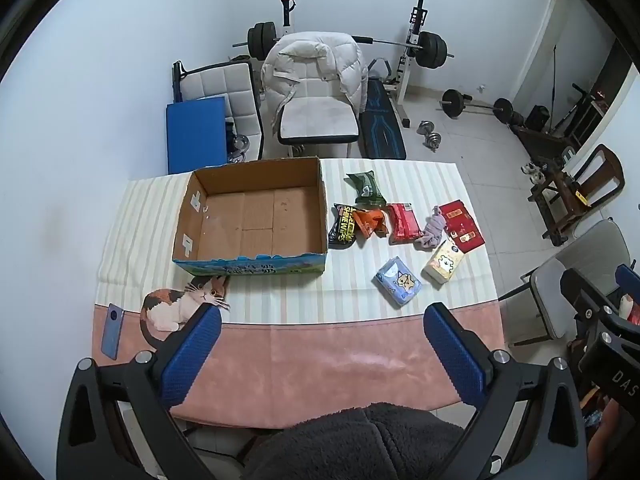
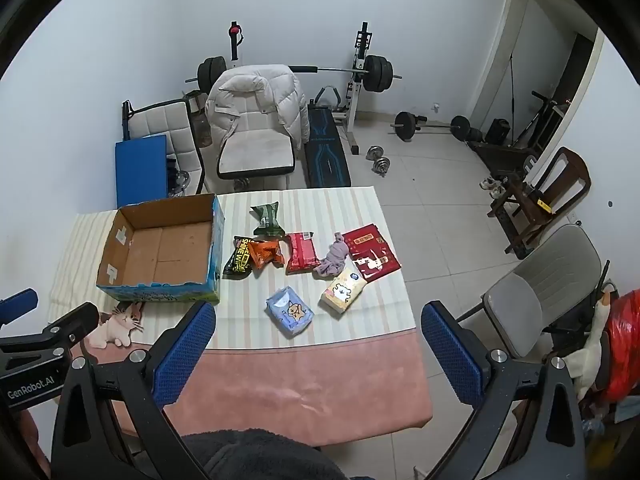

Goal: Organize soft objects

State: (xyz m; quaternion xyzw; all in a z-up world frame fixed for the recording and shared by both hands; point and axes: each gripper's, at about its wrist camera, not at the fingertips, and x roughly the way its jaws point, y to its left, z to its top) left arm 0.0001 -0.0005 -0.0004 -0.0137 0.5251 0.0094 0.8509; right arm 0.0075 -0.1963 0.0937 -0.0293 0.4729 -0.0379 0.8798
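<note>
Both grippers — left (image 1: 322,354) and right (image 2: 318,352) — hover spread wide, grasping nothing, over the table's near edge; soft packets (image 2: 290,314) lie mid-table toward the right edge, beside the box (image 1: 248,216).

Plain white walls (image 2: 320,8) enclose a room with a pale tiled floor (image 2: 432,184). Against the far wall stands a barbell rack (image 2: 360,64) with a loaded bar, a blue-patterned weight bench (image 2: 326,152) below it. A white padded chair (image 2: 256,148) draped with a puffy white jacket (image 2: 256,96) sits beside it. Dumbbells (image 2: 378,158) lie on the tiles. A grey chair (image 2: 536,300) and a dark wooden chair (image 2: 560,188) stand at right.
</note>
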